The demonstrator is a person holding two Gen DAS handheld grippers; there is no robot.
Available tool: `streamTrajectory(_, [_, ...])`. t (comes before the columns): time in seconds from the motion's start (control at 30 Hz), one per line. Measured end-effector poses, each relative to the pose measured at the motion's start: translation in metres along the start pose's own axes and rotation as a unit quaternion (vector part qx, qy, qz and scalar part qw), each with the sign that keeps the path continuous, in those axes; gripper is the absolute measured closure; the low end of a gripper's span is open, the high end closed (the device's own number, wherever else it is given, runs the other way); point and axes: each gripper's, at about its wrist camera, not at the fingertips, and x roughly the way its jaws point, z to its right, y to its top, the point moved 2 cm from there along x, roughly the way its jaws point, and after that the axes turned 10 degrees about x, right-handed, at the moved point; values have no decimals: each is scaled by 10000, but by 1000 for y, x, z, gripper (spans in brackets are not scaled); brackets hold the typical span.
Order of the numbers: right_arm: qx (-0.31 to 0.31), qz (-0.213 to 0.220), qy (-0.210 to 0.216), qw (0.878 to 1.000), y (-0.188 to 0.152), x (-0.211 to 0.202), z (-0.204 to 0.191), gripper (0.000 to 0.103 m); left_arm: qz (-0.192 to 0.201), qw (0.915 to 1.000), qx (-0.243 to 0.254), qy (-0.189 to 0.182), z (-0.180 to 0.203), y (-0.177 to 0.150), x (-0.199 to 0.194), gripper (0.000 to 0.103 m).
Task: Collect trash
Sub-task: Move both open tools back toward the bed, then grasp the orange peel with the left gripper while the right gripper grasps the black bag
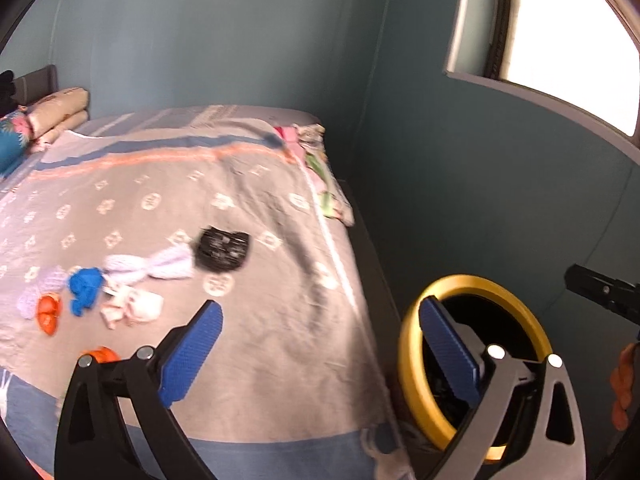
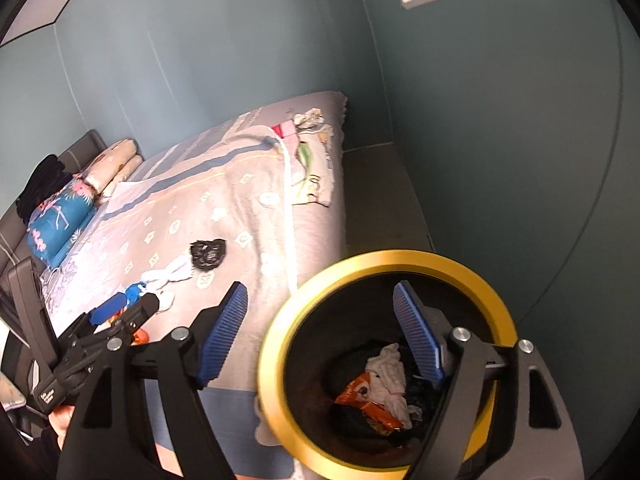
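A black bin with a yellow rim stands on the floor beside the bed; it holds an orange wrapper and white crumpled tissue. It also shows in the left wrist view. On the bed lie a black crumpled bag, white tissue, blue scrap, orange pieces and pale paper. My left gripper is open and empty above the bed's near corner. My right gripper is open and empty over the bin's rim.
The bed has a grey patterned cover; pillows lie at its head and folded floral cloth at its far edge. A teal wall with a window stands right of the bin.
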Motion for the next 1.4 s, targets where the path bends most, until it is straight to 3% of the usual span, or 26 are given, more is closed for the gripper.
streamTrajectory(0.17, [-134,-53,156,9998,-1,4,-30,23,53,9995,-194,259,-39,1,-13,8])
streamTrajectory(0.73, [-782,-225,540,9952,-12,54,-149,22,113,9891,-938,1130,-175,-22,-38,8])
streamTrajectory(0.93, [-1034,-361,578,9923,-20,87,-187,22,32,9819,-1077,1557,-220,-32,-36,8])
streamTrajectory(1.4, [-1330,-830,330,9871,-36,205,-244,22,-481,9628,-1672,2067,-310,-77,9,8])
